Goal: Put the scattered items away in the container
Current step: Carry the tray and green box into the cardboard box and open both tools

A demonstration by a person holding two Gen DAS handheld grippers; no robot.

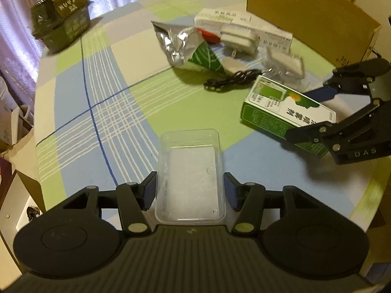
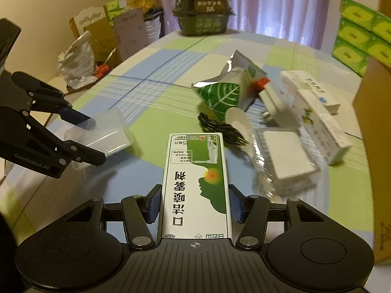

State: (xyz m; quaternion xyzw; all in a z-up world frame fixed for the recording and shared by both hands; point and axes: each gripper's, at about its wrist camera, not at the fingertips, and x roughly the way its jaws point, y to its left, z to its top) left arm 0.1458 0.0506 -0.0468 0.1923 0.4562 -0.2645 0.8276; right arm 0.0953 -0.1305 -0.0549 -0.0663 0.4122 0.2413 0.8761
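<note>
A table under a checked green, blue and white cloth carries everything. A big cardboard box stands at its far right edge, and a dark green carton sits at the far left edge by the curtain.

Toward the far right of the table lies the scatter: a foil pouch with a green leaf print, long white boxes, white chargers in clear wrap and a coiled black cable.

The clear plastic container is at the near edge, its long axis running away from the left wrist camera. The left gripper has a pad on each long wall, closed on the container.

The green-and-white medicine box is clamped by its long sides in the right gripper, its long axis pointing forward along the fingers. In the left wrist view it appears tilted above the table's near right part, just right of the container.
</note>
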